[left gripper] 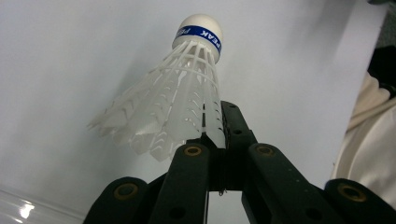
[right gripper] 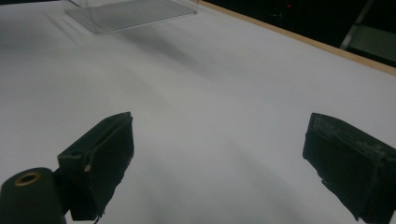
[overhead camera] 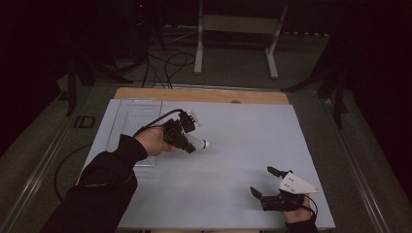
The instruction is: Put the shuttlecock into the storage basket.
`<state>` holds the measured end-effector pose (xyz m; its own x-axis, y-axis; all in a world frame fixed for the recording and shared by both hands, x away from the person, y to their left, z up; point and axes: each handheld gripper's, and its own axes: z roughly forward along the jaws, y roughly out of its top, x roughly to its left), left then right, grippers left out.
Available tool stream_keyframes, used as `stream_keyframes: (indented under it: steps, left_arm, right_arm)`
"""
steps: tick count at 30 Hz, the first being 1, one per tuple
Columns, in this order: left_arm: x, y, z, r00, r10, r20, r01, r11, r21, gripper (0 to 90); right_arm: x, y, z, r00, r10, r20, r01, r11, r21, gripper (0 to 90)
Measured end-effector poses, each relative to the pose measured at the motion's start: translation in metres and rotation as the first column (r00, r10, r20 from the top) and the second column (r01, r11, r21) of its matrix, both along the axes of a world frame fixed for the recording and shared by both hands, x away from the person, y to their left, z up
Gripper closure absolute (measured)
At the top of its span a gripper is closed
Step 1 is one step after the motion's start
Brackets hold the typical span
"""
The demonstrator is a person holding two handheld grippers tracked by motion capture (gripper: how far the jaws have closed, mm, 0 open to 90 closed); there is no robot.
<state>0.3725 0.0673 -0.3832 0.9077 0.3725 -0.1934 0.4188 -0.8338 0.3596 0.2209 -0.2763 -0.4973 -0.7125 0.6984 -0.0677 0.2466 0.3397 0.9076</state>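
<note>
A white plastic shuttlecock (left gripper: 180, 95) with a blue band under its white cork is held above the white table (overhead camera: 233, 141). My left gripper (left gripper: 215, 133) is shut on the edge of its skirt, and the cork points away from the jaws. In the high view the left gripper (overhead camera: 187, 141) is over the table's left-middle, with the shuttlecock (overhead camera: 198, 142) sticking out to the right. My right gripper (overhead camera: 261, 180) rests low near the front right edge. Its jaws stand wide open with nothing between them, as the right gripper view (right gripper: 219, 154) also shows.
A clear plastic tray (overhead camera: 138, 116) lies along the table's left side, also seen at the far end as the tray (right gripper: 126, 14). A wooden strip (overhead camera: 204, 94) borders the far edge. Cables and a metal stand (overhead camera: 238, 29) sit on the floor beyond.
</note>
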Motion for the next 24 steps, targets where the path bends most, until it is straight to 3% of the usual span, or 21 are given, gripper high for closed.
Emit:
stream_keyframes:
  steps: [7, 10, 15, 24]
  left_arm:
    - [-0.005, 0.007, 0.011, 0.9998, -0.019, 0.0, 0.019, 0.9995, -0.024, 90.0]
    - [-0.009, 0.011, 0.018, 0.9995, -0.029, 0.016, 0.029, 0.9994, -0.018, 90.0]
    - [-0.009, 0.018, 0.027, 0.999, -0.028, 0.035, 0.029, 0.9995, -0.01, 90.0]
    - [-0.008, 0.042, 0.037, 0.9993, -0.012, 0.036, 0.012, 0.9999, 0.0, 90.0]
  right_arm:
    - [0.0, 0.0, 0.001, 1.0, 0.0, 0.005, 0.0, 1.0, 0.005, 9.0]
    - [0.0, -0.001, 0.001, 0.9998, 0.004, 0.017, -0.005, 1.0, 0.015, 12.7]
    - [-0.001, 0.002, 0.0, 0.9999, 0.004, 0.011, -0.004, 1.0, -0.005, 10.6]
    - [-0.001, 0.001, 0.002, 0.9999, 0.0, 0.017, -0.001, 1.0, 0.006, 10.0]
